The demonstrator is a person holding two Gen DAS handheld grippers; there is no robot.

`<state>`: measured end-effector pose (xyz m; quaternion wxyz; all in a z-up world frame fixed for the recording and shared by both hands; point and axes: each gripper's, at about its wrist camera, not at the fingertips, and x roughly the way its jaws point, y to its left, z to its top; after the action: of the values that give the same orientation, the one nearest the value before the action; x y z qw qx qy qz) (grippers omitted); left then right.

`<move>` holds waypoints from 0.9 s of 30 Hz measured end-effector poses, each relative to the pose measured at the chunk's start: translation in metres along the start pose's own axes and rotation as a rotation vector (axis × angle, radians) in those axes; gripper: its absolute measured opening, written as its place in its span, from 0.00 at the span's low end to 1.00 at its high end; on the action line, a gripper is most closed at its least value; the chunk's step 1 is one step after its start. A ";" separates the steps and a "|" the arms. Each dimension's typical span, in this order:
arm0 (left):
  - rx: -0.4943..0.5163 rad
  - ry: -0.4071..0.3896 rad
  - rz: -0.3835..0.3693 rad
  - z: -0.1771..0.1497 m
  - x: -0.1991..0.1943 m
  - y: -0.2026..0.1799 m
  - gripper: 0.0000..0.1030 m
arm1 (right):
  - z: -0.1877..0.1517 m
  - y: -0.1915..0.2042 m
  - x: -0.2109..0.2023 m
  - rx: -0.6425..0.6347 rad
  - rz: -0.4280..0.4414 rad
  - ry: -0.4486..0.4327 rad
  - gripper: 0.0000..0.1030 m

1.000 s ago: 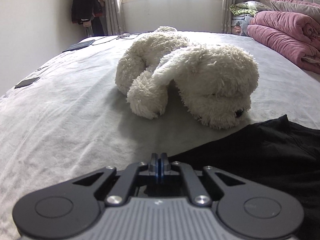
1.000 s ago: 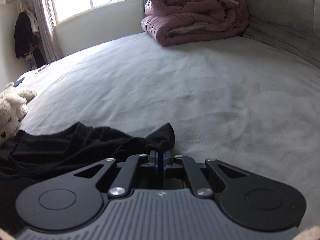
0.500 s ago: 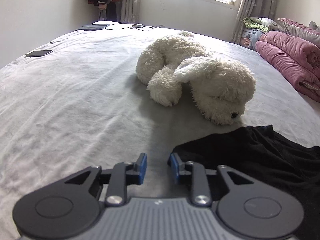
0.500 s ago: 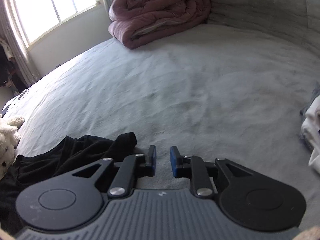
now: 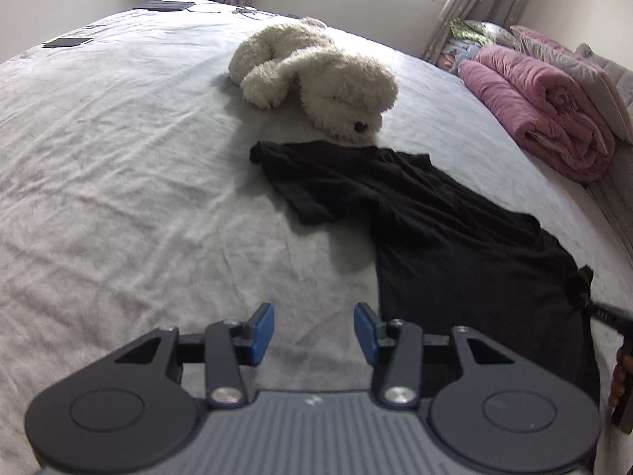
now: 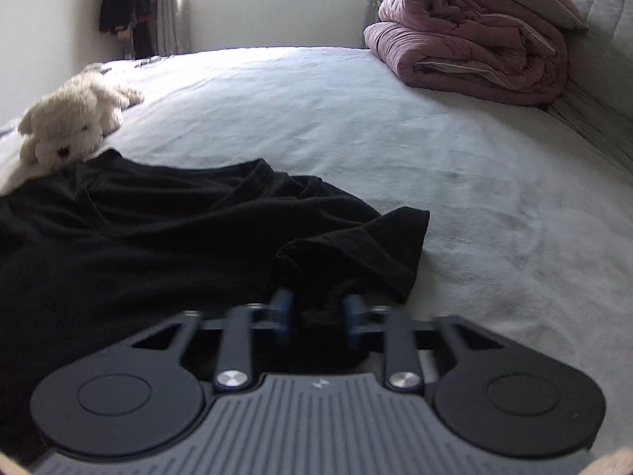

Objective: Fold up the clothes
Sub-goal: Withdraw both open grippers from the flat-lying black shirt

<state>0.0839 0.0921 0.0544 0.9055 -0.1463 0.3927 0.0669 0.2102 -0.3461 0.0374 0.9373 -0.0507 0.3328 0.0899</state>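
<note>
My left gripper (image 5: 313,328) is spread wide, blue pads (image 5: 263,326) apart, empty, above the bare sheet (image 5: 118,182) just left of the shirt's (image 5: 447,233) near edge. The shirt is black and lies loosely spread on the bed, running from the plush dog (image 5: 316,79) at the far end toward my right side. One short sleeve (image 5: 304,202) points left, folded on itself. The dog's muzzle touches the shirt's far edge.

My right gripper (image 6: 316,314) is part-spread, with a bunched fold of the shirt (image 6: 158,245) between its blurred pads (image 6: 281,308). I cannot tell whether the pads press the cloth. A sleeve flap (image 6: 372,249) lies just beyond the fingers, lifted in a loose curl.

In the left view, the right gripper's tip (image 5: 605,310) meets the shirt's right corner at the frame edge.

A rolled pink quilt (image 6: 467,55) sits well apart, by the headboard (image 6: 593,12). A dark flat device (image 5: 67,42) rests on the far left of the bed.
</note>
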 end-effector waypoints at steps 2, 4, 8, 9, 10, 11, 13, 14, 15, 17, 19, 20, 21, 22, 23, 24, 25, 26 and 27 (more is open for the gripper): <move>0.014 0.010 -0.009 -0.007 0.000 -0.005 0.41 | 0.008 -0.016 -0.008 0.070 -0.047 -0.041 0.07; 0.029 0.020 -0.018 -0.015 0.000 -0.009 0.41 | 0.014 -0.035 -0.015 0.154 -0.075 -0.070 0.07; 0.056 0.037 -0.033 -0.028 0.001 -0.017 0.41 | 0.012 -0.071 -0.016 0.323 -0.138 -0.053 0.00; 0.061 0.038 -0.032 -0.028 0.001 -0.018 0.41 | 0.009 -0.079 -0.014 0.369 -0.155 -0.033 0.00; 0.065 0.039 -0.031 -0.029 0.001 -0.018 0.41 | 0.007 -0.082 -0.013 0.386 -0.152 -0.020 0.00; 0.070 0.039 -0.031 -0.029 0.001 -0.019 0.41 | 0.007 -0.080 -0.013 0.381 -0.135 -0.013 0.00; 0.079 0.041 -0.029 -0.030 0.001 -0.020 0.41 | 0.007 -0.076 -0.013 0.371 -0.102 0.001 0.00; 0.084 0.042 -0.029 -0.030 0.001 -0.021 0.41 | 0.007 -0.074 -0.014 0.366 -0.085 0.009 0.00; 0.089 0.043 -0.028 -0.030 0.001 -0.021 0.41 | 0.007 -0.072 -0.014 0.361 -0.068 0.016 0.02; 0.098 0.044 -0.027 -0.031 0.000 -0.022 0.41 | 0.007 -0.068 -0.014 0.350 -0.034 0.031 0.13; 0.107 0.046 -0.025 -0.032 0.000 -0.024 0.41 | 0.010 -0.058 -0.024 0.336 0.002 0.038 0.14; 0.112 0.047 -0.024 -0.032 0.000 -0.024 0.41 | 0.010 -0.054 -0.031 0.337 0.024 0.041 0.14; 0.114 0.047 -0.027 -0.033 0.000 -0.025 0.41 | 0.011 -0.051 -0.038 0.339 0.046 0.043 0.14; 0.115 0.046 -0.033 -0.033 -0.002 -0.025 0.41 | 0.012 -0.047 -0.045 0.341 0.069 0.046 0.14; 0.117 0.044 -0.040 -0.033 -0.004 -0.026 0.41 | 0.012 -0.043 -0.052 0.343 0.091 0.048 0.14; 0.121 0.042 -0.045 -0.034 -0.006 -0.027 0.41 | 0.009 -0.037 -0.060 0.340 0.110 0.053 0.14; 0.125 0.040 -0.050 -0.034 -0.008 -0.029 0.41 | 0.002 -0.029 -0.068 0.333 0.126 0.061 0.14; 0.129 0.040 -0.054 -0.035 -0.009 -0.029 0.41 | -0.004 -0.021 -0.075 0.327 0.142 0.068 0.14; 0.130 0.040 -0.059 -0.035 -0.010 -0.030 0.41 | -0.011 -0.013 -0.083 0.321 0.159 0.075 0.14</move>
<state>0.0594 0.0523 0.0454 0.9067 -0.1001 0.4096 0.0117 0.1429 -0.3718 0.0818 0.9103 0.1224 0.3806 0.1074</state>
